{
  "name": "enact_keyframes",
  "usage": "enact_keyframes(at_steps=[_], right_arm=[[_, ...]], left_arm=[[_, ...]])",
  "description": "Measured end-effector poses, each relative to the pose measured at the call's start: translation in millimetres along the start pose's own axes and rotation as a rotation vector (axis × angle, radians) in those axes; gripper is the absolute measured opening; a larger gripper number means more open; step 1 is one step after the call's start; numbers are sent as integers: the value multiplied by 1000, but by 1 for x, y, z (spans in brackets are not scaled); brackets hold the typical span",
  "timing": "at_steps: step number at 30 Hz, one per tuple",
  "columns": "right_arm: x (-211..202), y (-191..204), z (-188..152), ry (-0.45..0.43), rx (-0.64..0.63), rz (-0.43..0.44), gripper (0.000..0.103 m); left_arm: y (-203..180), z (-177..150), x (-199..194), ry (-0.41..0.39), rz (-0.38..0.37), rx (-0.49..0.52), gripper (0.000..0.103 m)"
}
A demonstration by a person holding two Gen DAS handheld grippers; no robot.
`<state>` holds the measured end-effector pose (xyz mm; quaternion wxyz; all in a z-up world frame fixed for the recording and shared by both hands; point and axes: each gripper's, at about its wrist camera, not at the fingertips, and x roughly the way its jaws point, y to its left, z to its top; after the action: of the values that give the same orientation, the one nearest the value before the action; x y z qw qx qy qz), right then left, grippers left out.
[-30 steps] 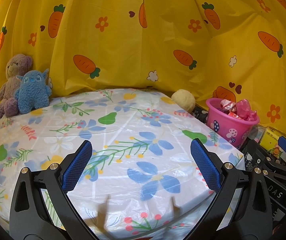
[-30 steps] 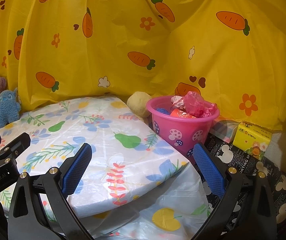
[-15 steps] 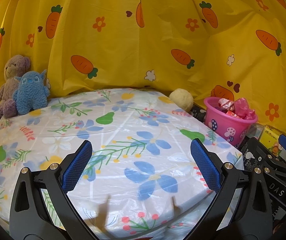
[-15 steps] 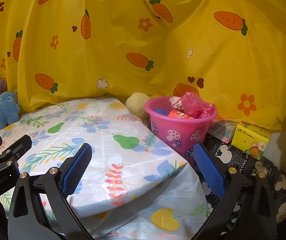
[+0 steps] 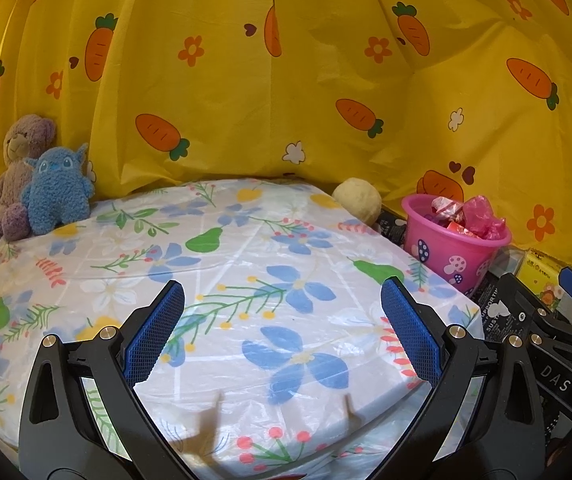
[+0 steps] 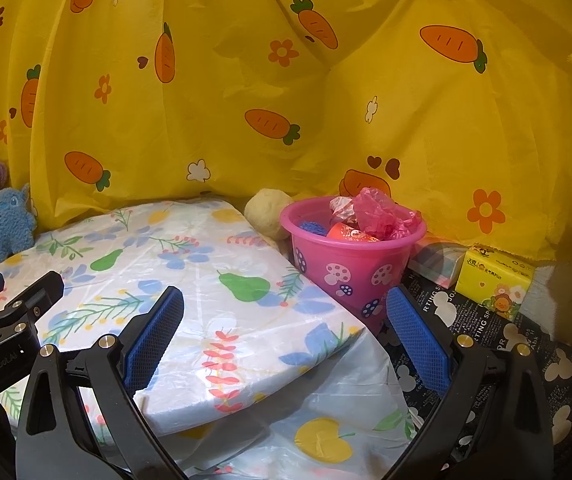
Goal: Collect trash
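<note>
- The table (image 5: 246, 280), under a flower-print plastic cover, fills the middle of both views; no loose trash shows on it.
- The pink bucket (image 6: 349, 264) stands off the table's far right corner, at about 1 o'clock from the right gripper (image 6: 286, 336), the nearer of the two.
- Crumpled pink wrappers (image 6: 381, 216) and what may be a red packet already sit in the bucket.
- The left gripper (image 5: 282, 336) points over the table; both pairs of fingers are spread apart, empty.

Pink mushroom-print bucket (image 6: 351, 264) upright, heaped with trash (image 6: 377, 216) (crumpled wrappers).
</note>
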<state>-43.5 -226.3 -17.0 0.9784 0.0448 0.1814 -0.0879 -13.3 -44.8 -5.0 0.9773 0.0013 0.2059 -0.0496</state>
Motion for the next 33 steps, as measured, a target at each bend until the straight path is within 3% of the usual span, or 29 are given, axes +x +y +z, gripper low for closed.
enact_keyframes(at_steps=[33], right_arm=[[5, -4, 0, 3, 3, 4, 97]], left_arm=[[-7, 3, 7, 12, -9, 18, 97]])
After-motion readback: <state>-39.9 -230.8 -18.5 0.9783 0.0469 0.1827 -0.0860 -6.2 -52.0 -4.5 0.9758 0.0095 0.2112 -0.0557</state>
